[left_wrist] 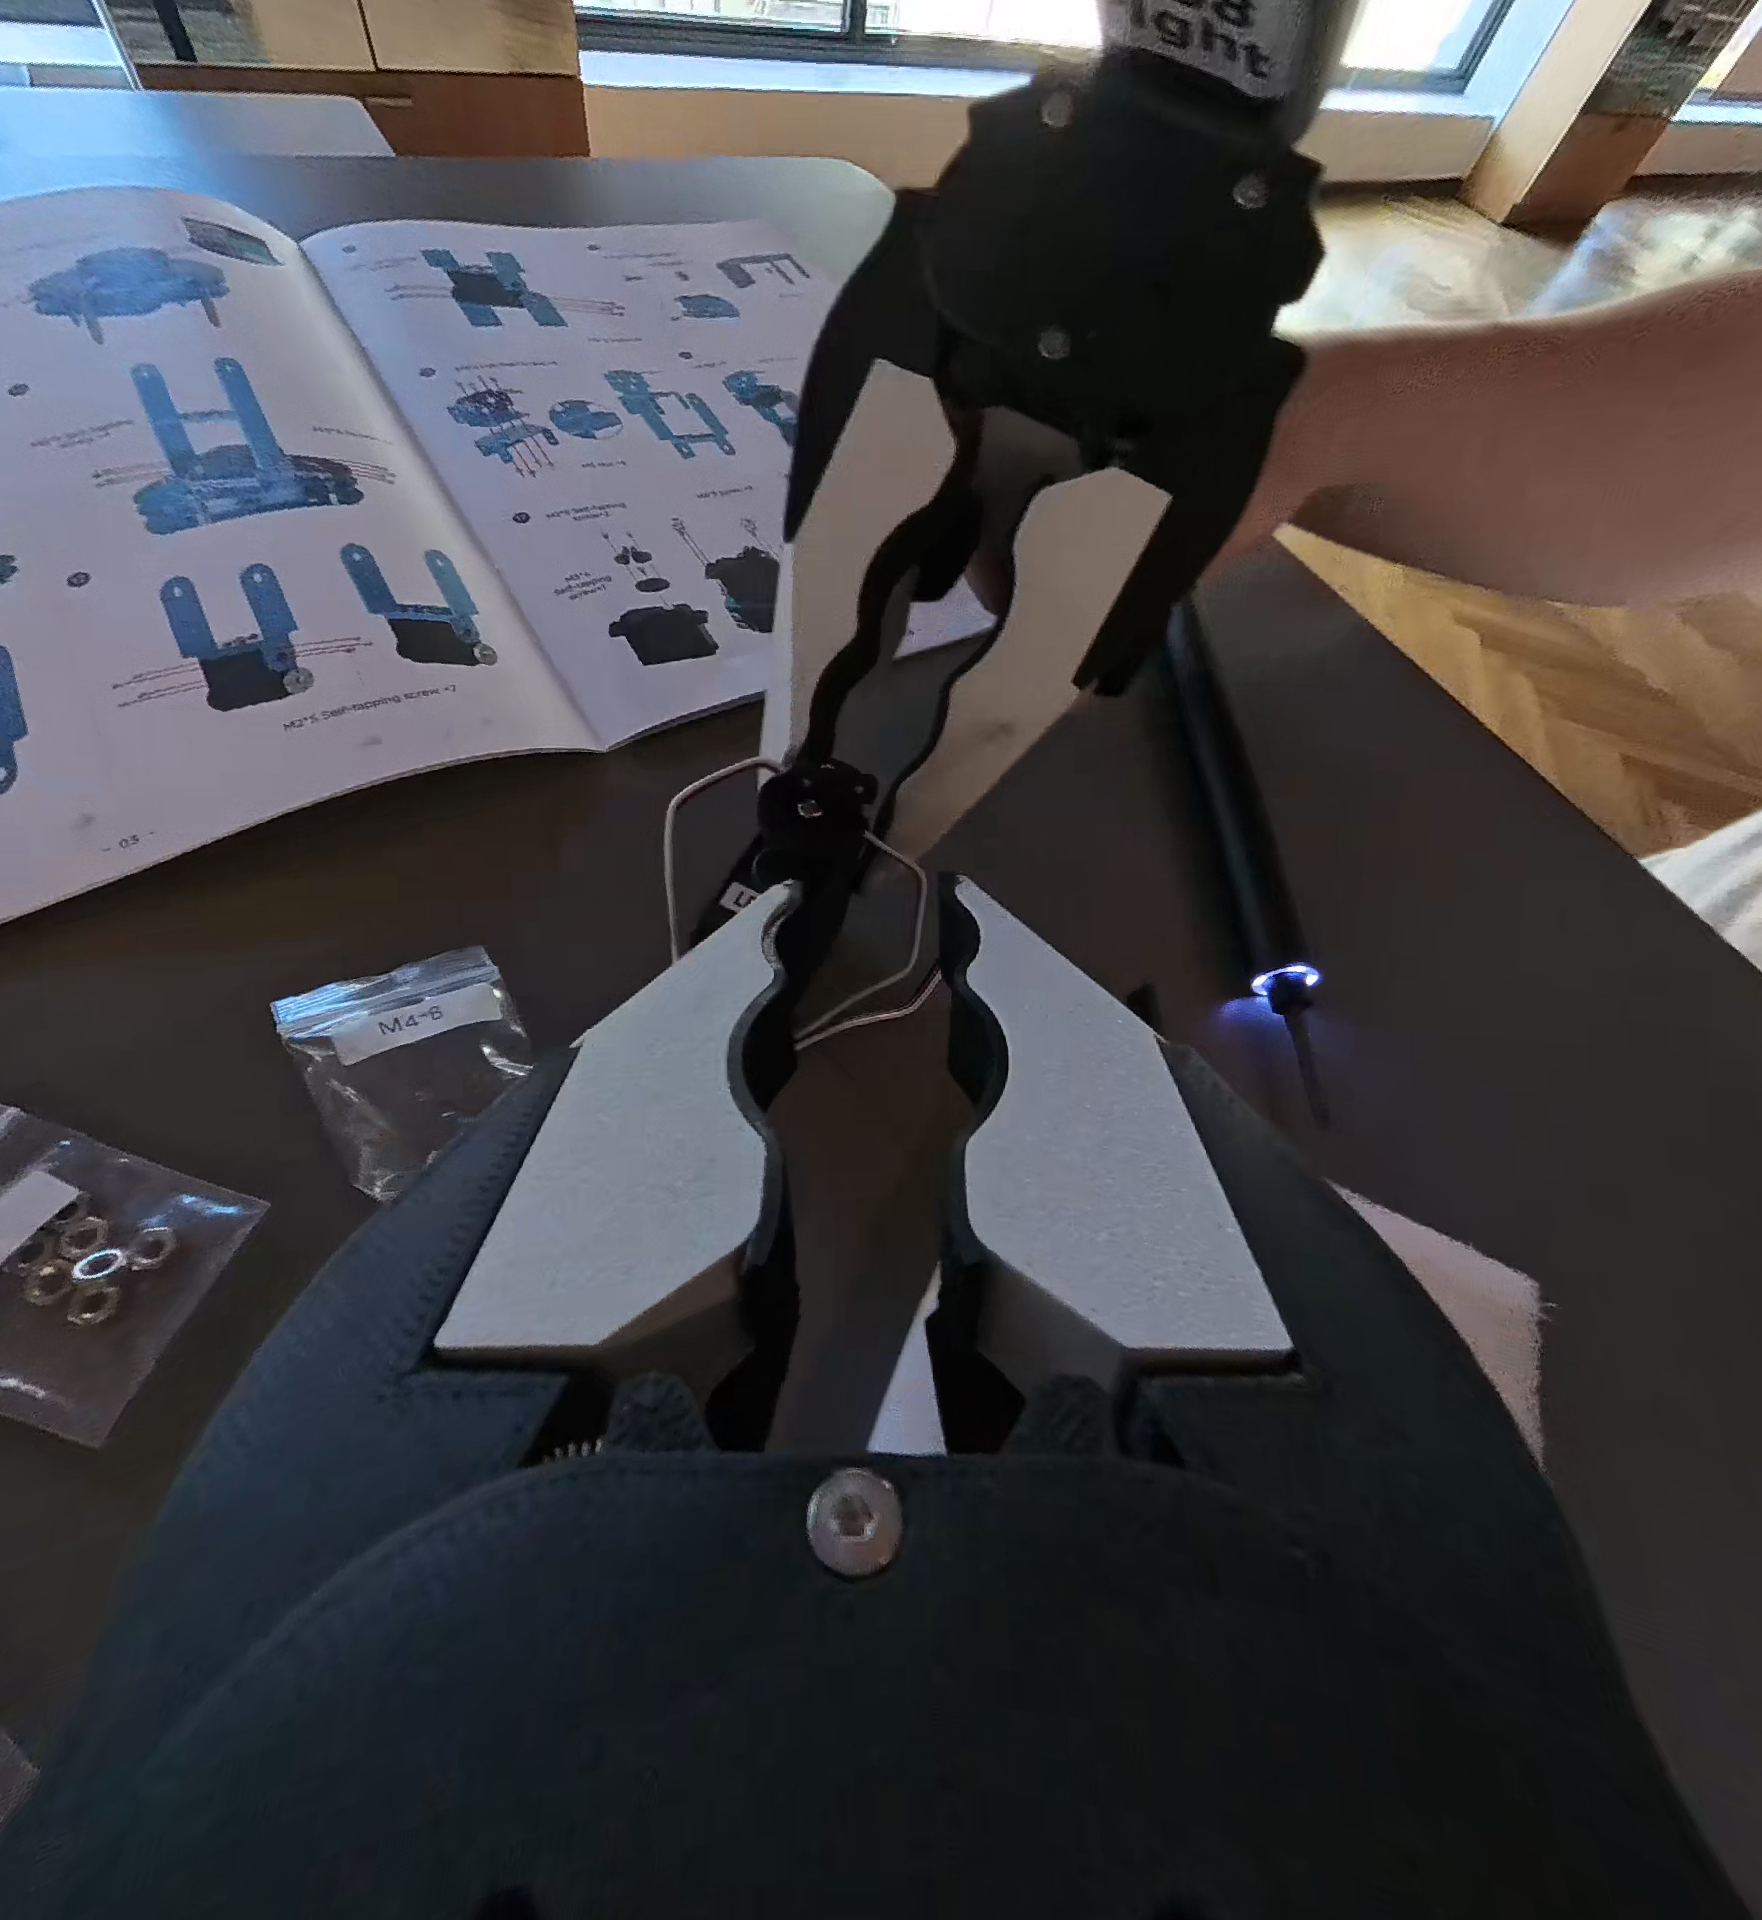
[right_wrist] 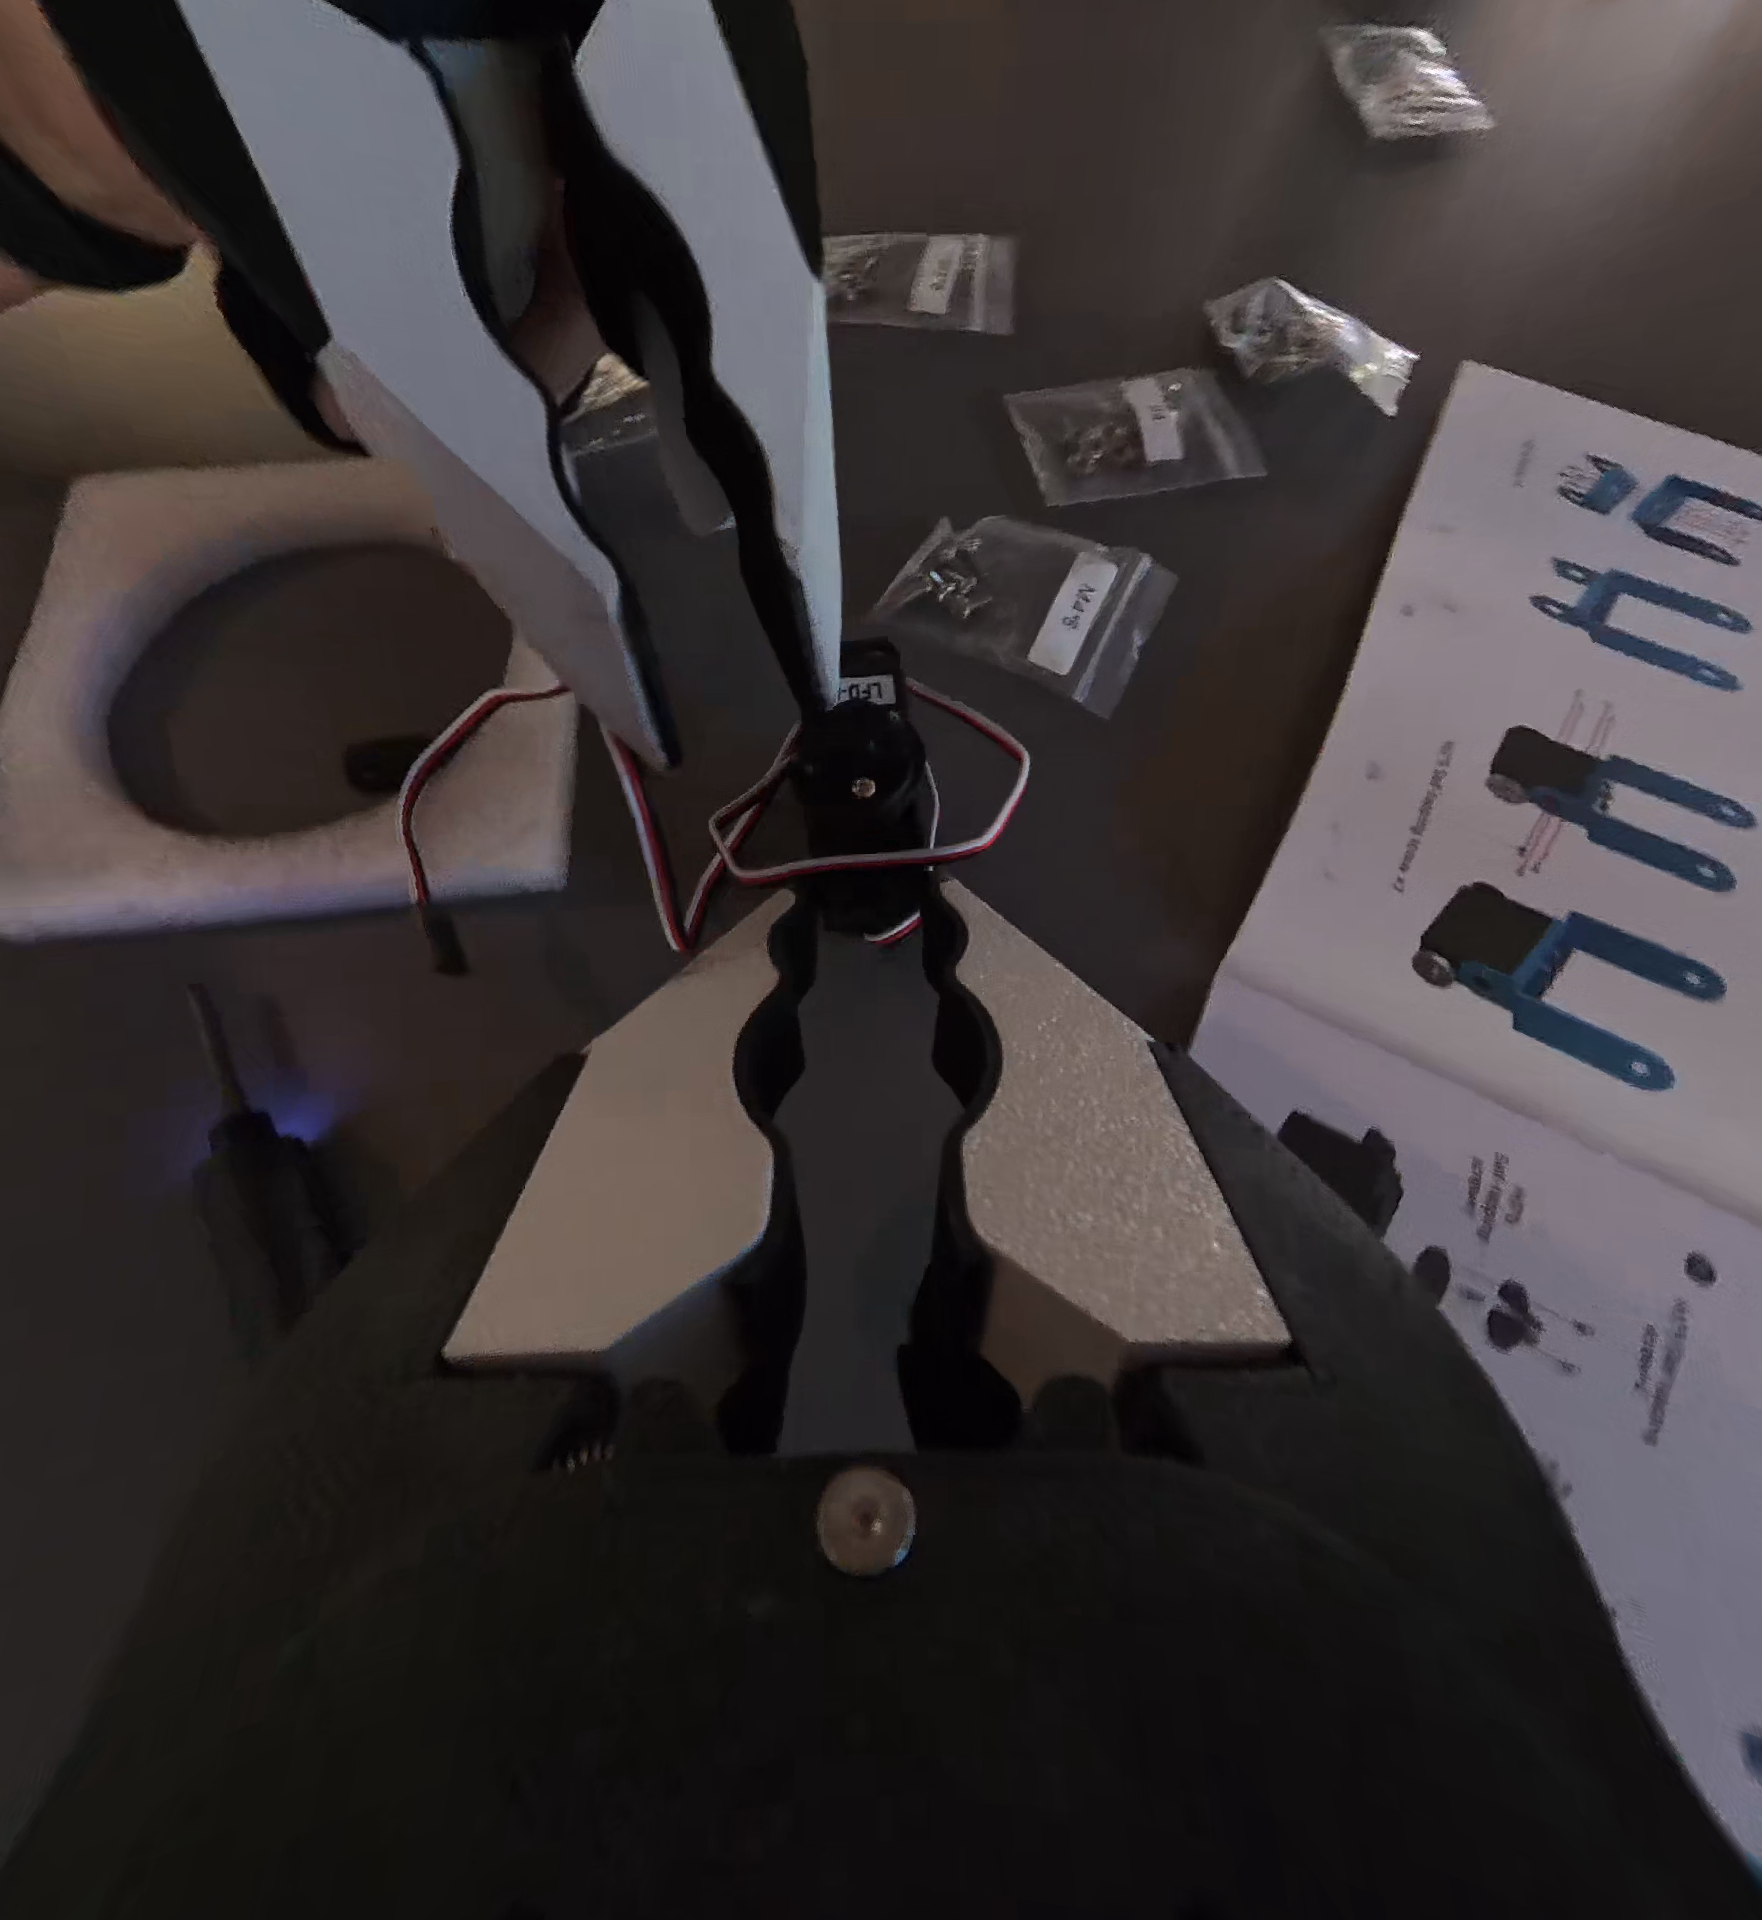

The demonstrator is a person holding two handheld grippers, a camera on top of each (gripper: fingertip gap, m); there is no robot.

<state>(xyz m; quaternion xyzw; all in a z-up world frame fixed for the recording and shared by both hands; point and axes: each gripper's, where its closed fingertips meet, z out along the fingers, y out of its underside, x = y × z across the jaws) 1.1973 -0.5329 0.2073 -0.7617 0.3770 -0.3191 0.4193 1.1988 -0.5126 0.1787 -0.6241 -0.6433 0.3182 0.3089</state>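
A small black servo [right_wrist: 861, 790] with a red, white and black lead [right_wrist: 418, 805] hangs just above the dark table. My right gripper [right_wrist: 863, 899] is shut on its lower end. In the left wrist view the right gripper [left_wrist: 827, 800] comes down from above with the servo [left_wrist: 815, 808] at its tips. My left gripper [left_wrist: 872, 888] is open, its jaws a little apart. Its left fingertip [left_wrist: 778, 904] touches the servo's labelled side. The lead [left_wrist: 908, 935] loops between its fingers. In the right wrist view the left gripper [right_wrist: 731, 727] reaches in from the top.
An open instruction booklet [left_wrist: 264, 499] lies at the back left of the table [left_wrist: 1428, 1143]. Small bags of nuts [left_wrist: 66, 1262] and screws [left_wrist: 404, 1060] lie near it. A dark screwdriver with a lit ring [left_wrist: 1284, 982] and a white foam block [right_wrist: 264, 873] lie beside the grippers. A person's forearm [left_wrist: 1542, 447] holds the right gripper. The tips of both grippers are at nearly the same place.
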